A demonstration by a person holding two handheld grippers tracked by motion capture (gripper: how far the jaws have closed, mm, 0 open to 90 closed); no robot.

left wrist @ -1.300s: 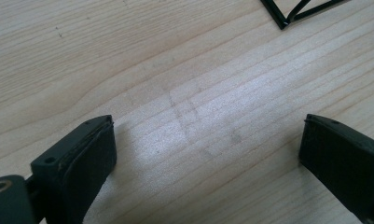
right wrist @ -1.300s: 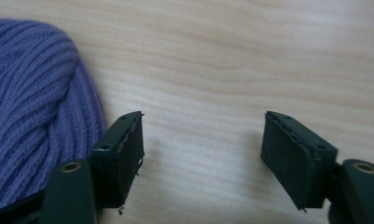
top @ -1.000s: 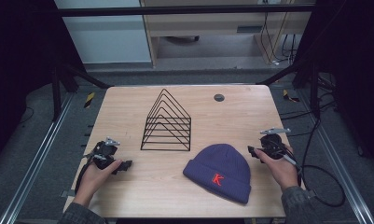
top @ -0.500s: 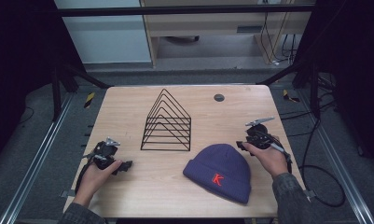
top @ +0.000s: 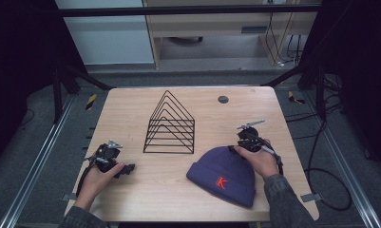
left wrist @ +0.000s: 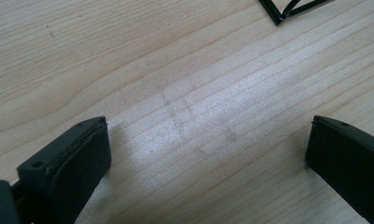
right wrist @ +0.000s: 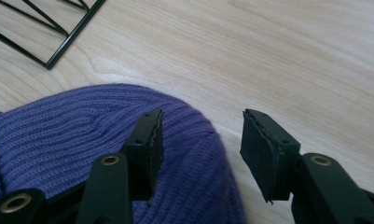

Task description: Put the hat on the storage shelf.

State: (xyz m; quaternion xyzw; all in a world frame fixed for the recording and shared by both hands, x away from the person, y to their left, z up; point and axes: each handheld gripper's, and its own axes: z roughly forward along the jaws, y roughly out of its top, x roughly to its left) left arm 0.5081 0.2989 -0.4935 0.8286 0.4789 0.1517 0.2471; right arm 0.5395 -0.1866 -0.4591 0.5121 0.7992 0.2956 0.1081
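Note:
A purple knit beanie (top: 223,173) with a red letter lies flat on the wooden table (top: 131,104) at the front right. My right gripper (top: 238,148) is at the beanie's far rim, open. Its jaws have just been closing partway. In the right gripper view (right wrist: 201,119) one jaw hovers over the ribbed beanie (right wrist: 58,135) and the other over bare wood, with the hat's edge between them and neither pad pressing on it. My left gripper (top: 126,168) rests at the front left, open wide (left wrist: 208,126) over bare wood.
A black wire rack (top: 170,128) of nested triangles stands mid-table; one of its corners shows in both gripper views (left wrist: 287,7) (right wrist: 49,28). A small dark disc (top: 223,99) lies near the far edge. Cables trail off the table's right side.
My right hand has moved left and away from the table's right edge, up to the beanie's rim. The left hand has not moved.

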